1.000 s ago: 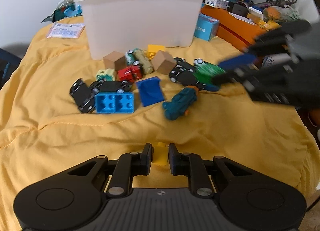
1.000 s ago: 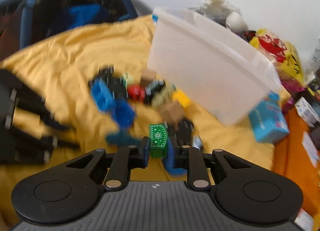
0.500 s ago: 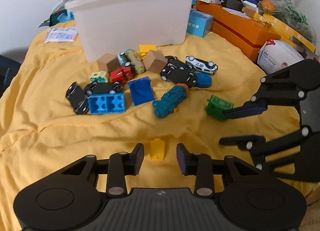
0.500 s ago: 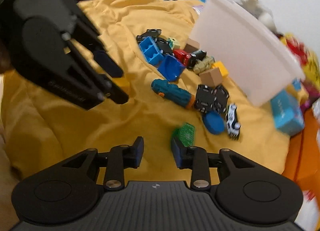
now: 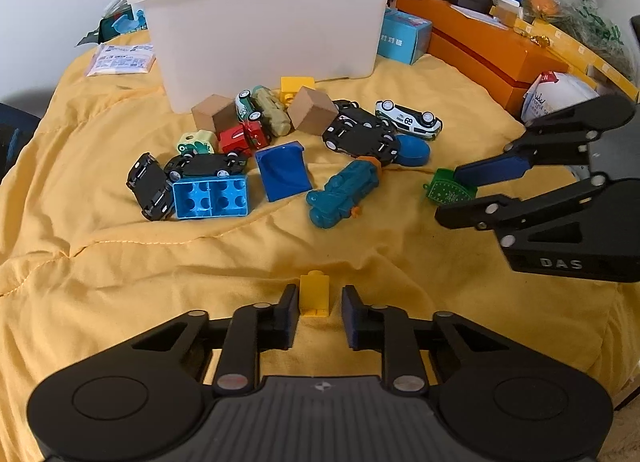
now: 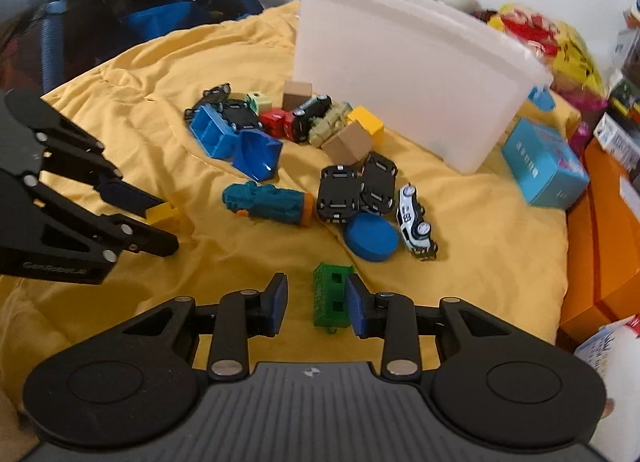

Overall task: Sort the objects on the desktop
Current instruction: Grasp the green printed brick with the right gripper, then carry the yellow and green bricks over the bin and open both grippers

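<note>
Both bricks now lie released; your left hand-held gripper (image 5: 316, 316) and right hand-held gripper (image 6: 316, 304) stand spread. Withdrawing, a pad may drag the green brick (image 6: 332, 296) or yellow brick (image 5: 315, 294) across the soft yellow quilt (image 5: 120, 262).

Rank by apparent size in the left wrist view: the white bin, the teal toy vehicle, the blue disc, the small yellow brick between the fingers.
1. white bin
2. teal toy vehicle
3. blue disc and small yellow brick: look about alike; the brick lies much nearer the camera, so unranked.

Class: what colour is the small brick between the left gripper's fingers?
Yellow brick; the left wrist view shows it best.
</note>
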Demonstrator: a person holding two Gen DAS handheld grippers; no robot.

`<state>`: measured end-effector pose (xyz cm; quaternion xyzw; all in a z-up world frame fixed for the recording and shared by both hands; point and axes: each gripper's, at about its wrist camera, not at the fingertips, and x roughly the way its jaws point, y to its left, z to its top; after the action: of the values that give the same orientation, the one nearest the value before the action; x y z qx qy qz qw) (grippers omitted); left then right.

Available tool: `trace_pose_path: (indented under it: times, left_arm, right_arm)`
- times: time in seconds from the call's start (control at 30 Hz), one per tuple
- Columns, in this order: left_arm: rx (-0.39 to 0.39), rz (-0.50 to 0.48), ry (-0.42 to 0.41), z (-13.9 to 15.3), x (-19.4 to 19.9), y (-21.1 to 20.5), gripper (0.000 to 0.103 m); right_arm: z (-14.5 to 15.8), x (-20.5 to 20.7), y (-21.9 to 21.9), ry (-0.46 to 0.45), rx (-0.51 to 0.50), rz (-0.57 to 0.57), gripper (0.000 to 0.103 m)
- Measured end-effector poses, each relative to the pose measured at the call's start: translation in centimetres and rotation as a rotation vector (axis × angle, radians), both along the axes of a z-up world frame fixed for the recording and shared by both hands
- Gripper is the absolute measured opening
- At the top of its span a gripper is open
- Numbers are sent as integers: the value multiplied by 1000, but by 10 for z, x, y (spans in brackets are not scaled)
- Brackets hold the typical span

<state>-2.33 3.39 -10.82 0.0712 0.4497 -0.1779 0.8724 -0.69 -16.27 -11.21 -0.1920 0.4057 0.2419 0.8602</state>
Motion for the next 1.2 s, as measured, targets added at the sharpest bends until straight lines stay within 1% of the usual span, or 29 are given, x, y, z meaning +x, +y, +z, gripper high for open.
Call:
trace_pose_path:
  times: [0.03,0.07,0.13,0.17,0.2,0.33,0.43,0.5,0.57,0.6,0.63,0.67,0.7,0.77,0.83,0.87,0.97,1.03,1.1,1.13,1.2]
  left_arm:
    - [-4,0,1,0,0,1,17]
    - [-9,-1,2,1,0,1,17]
    - [-18,-1,4,2,1,2,17]
    - [-20,-3,2,3,1,2,17]
    - [-20,-4,-4,5,1,2,17]
    - [-9,-16,-21,11,3,2,17]
    - [-9,-16,-12,9,4,3,17]
    - [-9,-17,-10,8,6,3,17]
    - [-13,-18,-17,10,7,3,17]
    - [-16,-22,-23,12,7,3,17]
    - [-19,-26,-30,14,7,3,17]
    - [-19,-28,-41,19,9,3,17]
    - [-19,-29,-59,25,11,3,17]
    - [-42,-14,-111,45,22,8,17]
    - [-85,7,-176,72,43,13,17]
    - [-93,9,-210,86,53,13,17]
    - [-83,4,-348,129,88,9,17]
    - [-93,19,-409,154,116,7,18]
    - [-78,34,-451,168,143,2,18]
    - [-64,44,-460,171,159,-1,18]
    - [-73,64,-427,170,190,-2,18]
  right_arm:
    - [-3,3,-1,13,9,-13,36]
    - [-3,4,-2,8,12,-20,37]
    - [-2,5,-1,7,0,-14,30]
    - [-1,4,-1,7,-2,-4,23]
    - [1,3,-1,11,-3,6,20]
    - [8,-7,-2,6,-2,44,20]
    - [14,-8,-4,-29,0,22,20]
    - [13,-2,-6,-45,3,-10,31]
    - [6,8,-7,-5,3,-29,32]
    - [0,13,-8,32,14,-34,32]
    - [-5,17,-10,72,35,-31,29]
    - [-7,18,-10,87,52,-27,24]
    - [-5,18,-10,77,49,-23,23]
    - [6,20,-8,5,18,-9,23]
    - [26,32,-8,-60,27,-6,23]
    - [36,39,-9,-91,38,-13,23]
    - [83,70,-16,-193,150,-82,24]
    - [112,95,-20,-264,213,-140,24]
    - [132,122,-19,-296,243,-172,24]
    - [137,137,-17,-299,241,-185,24]
    - [138,163,-14,-270,251,-226,24]
